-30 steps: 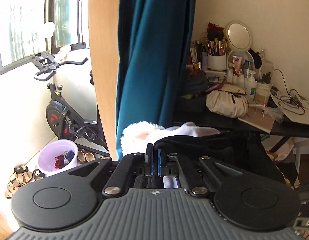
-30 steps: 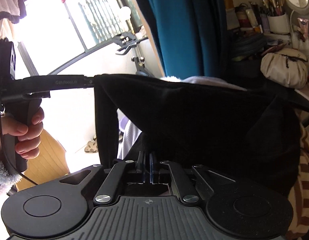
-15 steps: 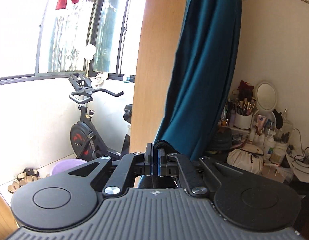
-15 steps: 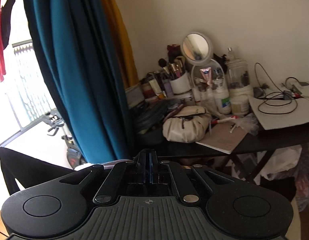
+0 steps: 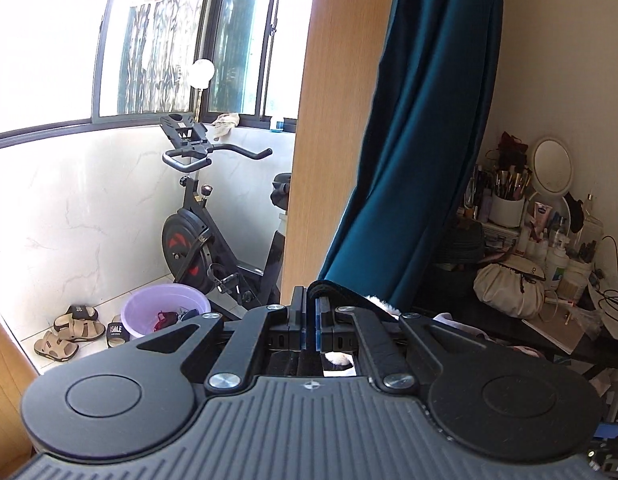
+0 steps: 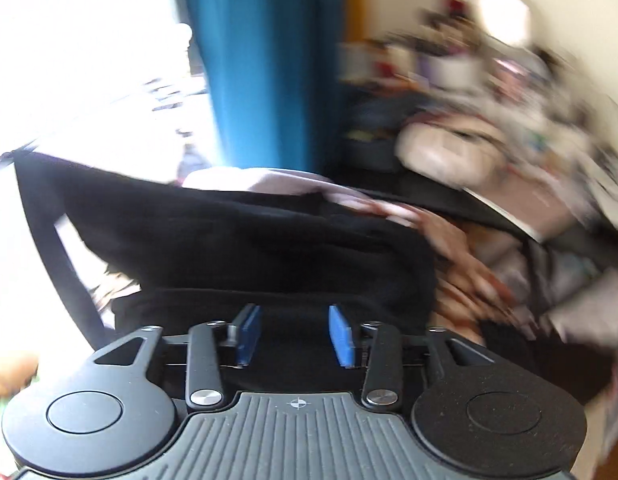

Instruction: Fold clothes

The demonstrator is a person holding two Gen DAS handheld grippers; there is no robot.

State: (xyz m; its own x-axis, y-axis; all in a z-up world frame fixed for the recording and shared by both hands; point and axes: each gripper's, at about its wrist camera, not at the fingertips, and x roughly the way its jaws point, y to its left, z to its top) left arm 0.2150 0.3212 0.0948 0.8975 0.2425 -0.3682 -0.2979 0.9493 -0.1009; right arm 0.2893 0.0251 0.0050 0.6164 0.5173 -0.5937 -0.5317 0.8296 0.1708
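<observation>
Black garment [image 6: 245, 248] edge pinched in left gripper [image 5: 309, 312], pads pressed together; right gripper [image 6: 295, 334] spread wide, cloth draped just beyond.

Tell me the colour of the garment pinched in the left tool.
Black garment, clearest in the left wrist view, clamped in the left tool.

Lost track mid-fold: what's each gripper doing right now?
Left gripper: shut on the black garment.
Right gripper: open, holding nothing.
</observation>
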